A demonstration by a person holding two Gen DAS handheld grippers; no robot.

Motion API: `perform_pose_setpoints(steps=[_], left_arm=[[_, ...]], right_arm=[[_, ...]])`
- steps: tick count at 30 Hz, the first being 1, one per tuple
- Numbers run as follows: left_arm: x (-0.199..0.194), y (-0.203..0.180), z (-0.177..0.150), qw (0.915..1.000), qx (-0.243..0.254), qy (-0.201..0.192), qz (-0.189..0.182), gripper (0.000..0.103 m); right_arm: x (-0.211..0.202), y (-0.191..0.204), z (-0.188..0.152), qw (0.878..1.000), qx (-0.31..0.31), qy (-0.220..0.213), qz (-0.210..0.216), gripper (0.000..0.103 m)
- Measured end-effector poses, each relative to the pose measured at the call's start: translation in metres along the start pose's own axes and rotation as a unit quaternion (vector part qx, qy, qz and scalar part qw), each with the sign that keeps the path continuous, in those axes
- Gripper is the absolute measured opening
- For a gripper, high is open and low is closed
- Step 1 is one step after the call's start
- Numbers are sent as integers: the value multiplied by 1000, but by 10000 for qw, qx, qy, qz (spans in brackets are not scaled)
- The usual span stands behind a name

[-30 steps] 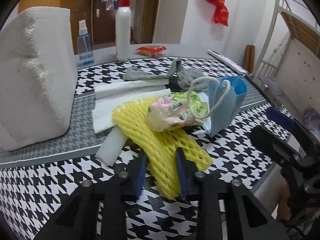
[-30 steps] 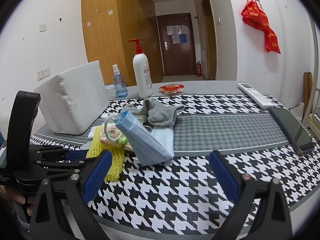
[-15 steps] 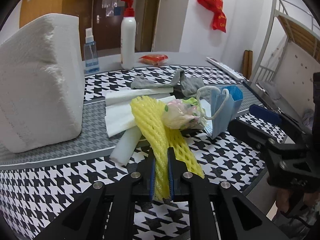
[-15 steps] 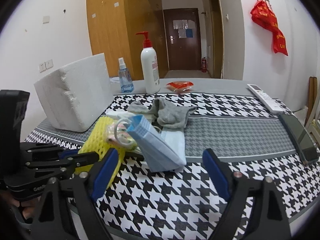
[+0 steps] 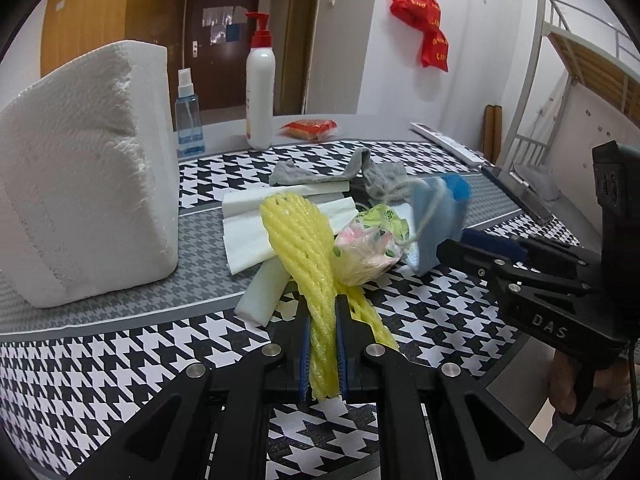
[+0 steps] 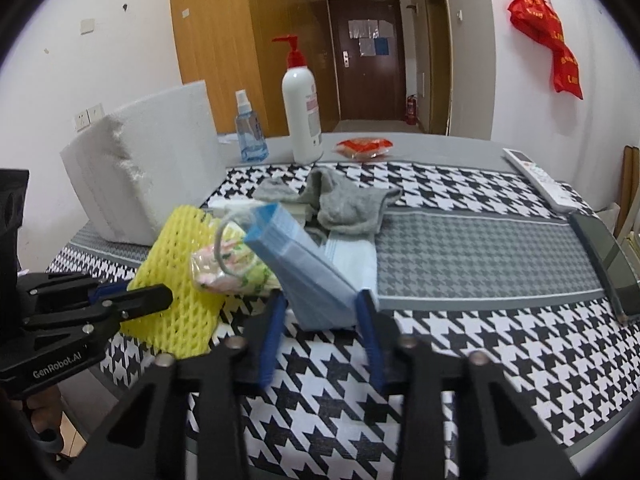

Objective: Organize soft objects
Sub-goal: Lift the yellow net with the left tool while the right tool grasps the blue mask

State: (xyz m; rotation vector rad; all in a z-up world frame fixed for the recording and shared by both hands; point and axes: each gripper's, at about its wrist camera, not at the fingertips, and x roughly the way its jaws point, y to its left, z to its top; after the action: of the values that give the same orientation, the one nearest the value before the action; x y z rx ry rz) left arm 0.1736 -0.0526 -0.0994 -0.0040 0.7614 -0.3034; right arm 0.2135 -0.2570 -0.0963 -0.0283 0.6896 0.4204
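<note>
Houndstooth cloth [image 6: 460, 344] in black and white, crossed by a grey band, covers the table; behind it stand a wooden wardrobe [image 6: 248, 40], a dark door [image 6: 366, 56] at 12 o'clock and a red bag [image 6: 548, 36] hanging at 2 o'clock. Near the far edge are a white pump bottle [image 6: 300, 116], a blue spray bottle [image 6: 248, 136] and a white foam block [image 6: 148, 160]. The soft pile lies mid-table — yellow foam net [image 5: 304, 240], flowered plastic pouch [image 5: 368, 248], grey sock [image 6: 344, 200], white foam strips [image 5: 280, 216]. Left gripper [image 5: 323, 344] is clamped on the net's near end. Right gripper [image 6: 320, 328] is closing around the blue mask stack [image 6: 308, 272], its pads at the stack's sides.
</note>
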Motion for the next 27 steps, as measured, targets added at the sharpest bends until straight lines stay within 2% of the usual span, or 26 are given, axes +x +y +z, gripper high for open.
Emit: perform_pose_setpoints(steps=[3, 13, 16, 18, 19, 20, 27], left_arm=[[-3, 0, -2, 10000, 8, -36, -24, 11], [-7, 0, -5, 9999, 36, -83, -56, 11], [-8, 1, -5, 9999, 34, -89, -49, 11], [-9, 1, -5, 9999, 22, -97, -36, 11], [-10, 2, -5, 9999, 16, -102, -23, 11], [-10, 3, -5, 9999, 9, -105, -2, 11], [-15, 6, -5, 9999, 56, -146, 5, 11]], right_arm=[[2, 0, -1, 10000, 19, 85, 38, 11], [-7, 7, 1, 9998, -170, -34, 71, 11], [-7, 9, 4, 9996, -271, -59, 17, 21], [-6, 10, 6, 9993, -355, -69, -36, 51], [-6, 11, 6, 9992, -385, -110, -76, 57], [-7, 11, 7, 9990, -404, -170, -96, 61], [6, 11, 14, 9985, -516, -67, -149, 60]])
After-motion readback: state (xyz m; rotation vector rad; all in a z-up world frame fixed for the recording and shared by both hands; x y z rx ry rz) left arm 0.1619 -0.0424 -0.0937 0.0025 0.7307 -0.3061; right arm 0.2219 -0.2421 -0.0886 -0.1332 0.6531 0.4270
